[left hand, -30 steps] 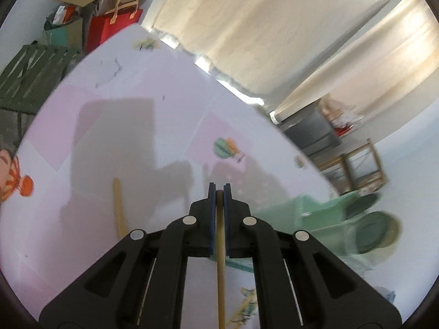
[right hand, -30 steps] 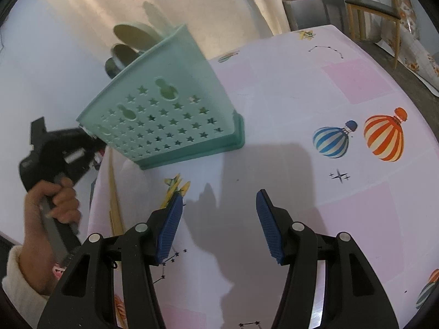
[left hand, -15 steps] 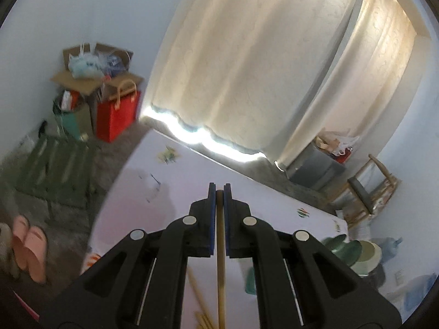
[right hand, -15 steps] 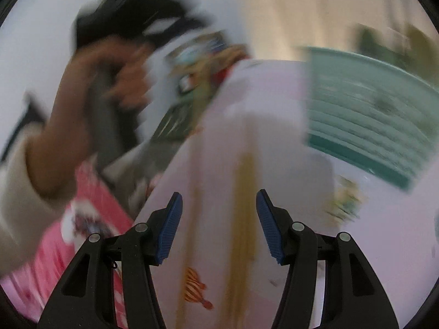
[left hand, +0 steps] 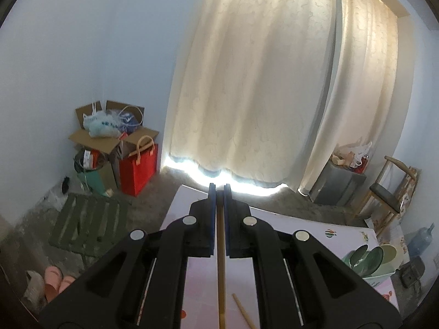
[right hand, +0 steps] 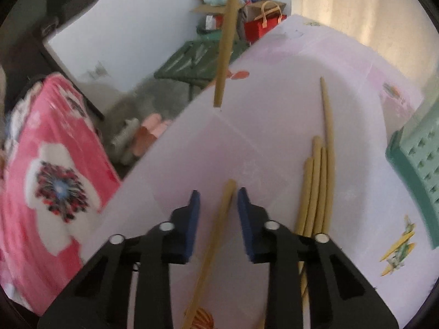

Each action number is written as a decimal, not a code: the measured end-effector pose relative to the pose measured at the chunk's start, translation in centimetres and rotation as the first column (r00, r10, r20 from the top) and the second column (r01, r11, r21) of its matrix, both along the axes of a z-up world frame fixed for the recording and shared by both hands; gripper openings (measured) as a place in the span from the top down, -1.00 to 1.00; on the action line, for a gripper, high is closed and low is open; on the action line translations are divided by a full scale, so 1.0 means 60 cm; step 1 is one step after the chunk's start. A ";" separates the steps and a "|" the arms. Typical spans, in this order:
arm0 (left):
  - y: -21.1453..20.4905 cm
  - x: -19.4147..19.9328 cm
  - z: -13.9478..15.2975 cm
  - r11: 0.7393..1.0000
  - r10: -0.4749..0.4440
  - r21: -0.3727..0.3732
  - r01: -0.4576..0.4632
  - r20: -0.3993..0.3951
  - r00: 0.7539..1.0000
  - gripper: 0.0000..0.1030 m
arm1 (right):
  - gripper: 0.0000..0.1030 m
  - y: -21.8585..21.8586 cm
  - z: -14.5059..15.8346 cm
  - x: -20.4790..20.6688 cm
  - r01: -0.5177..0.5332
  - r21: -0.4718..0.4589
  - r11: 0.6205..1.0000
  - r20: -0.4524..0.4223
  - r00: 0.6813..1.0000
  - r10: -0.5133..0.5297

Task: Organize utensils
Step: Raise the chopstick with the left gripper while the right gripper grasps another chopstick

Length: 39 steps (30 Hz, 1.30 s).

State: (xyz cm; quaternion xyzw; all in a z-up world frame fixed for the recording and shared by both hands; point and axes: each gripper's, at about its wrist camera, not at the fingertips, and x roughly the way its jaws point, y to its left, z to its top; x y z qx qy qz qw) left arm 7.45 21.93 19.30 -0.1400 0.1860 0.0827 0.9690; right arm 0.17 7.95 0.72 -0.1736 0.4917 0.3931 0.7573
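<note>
We hold one chopstick clamped between the jaws of the left gripper, lifted clear above the table; in the right wrist view its free end hangs over the table's left edge. We judge this one is on its way to the green holder, which stands at the table's far right corner in the left view and already carries several green bowls or ladles.

Further right, the right gripper is closing its jaws around a second chopstick that lies flat on the table; the pads do not yet press on it. Beside it to the right, a bundle of four chopsticks waits near the holder's wall. So most of the sorting is left: none of the chopsticks visibly stands in the holder.
</note>
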 end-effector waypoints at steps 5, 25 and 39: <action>-0.006 -0.015 0.011 1.000 -0.002 0.016 0.002 0.006 1.000 0.93 | 0.87 -0.003 0.002 0.013 0.084 -0.043 0.996 -0.051 0.995 -0.086; -0.089 -0.092 0.124 0.994 -0.106 -0.014 0.111 0.195 0.975 0.94 | 0.87 -0.258 0.270 0.028 0.389 0.383 0.838 0.112 0.881 -0.460; -0.205 -0.032 0.166 0.969 -0.239 0.006 0.248 0.292 0.926 0.94 | 0.87 -0.385 0.417 0.108 0.455 0.546 0.704 0.217 0.734 -0.643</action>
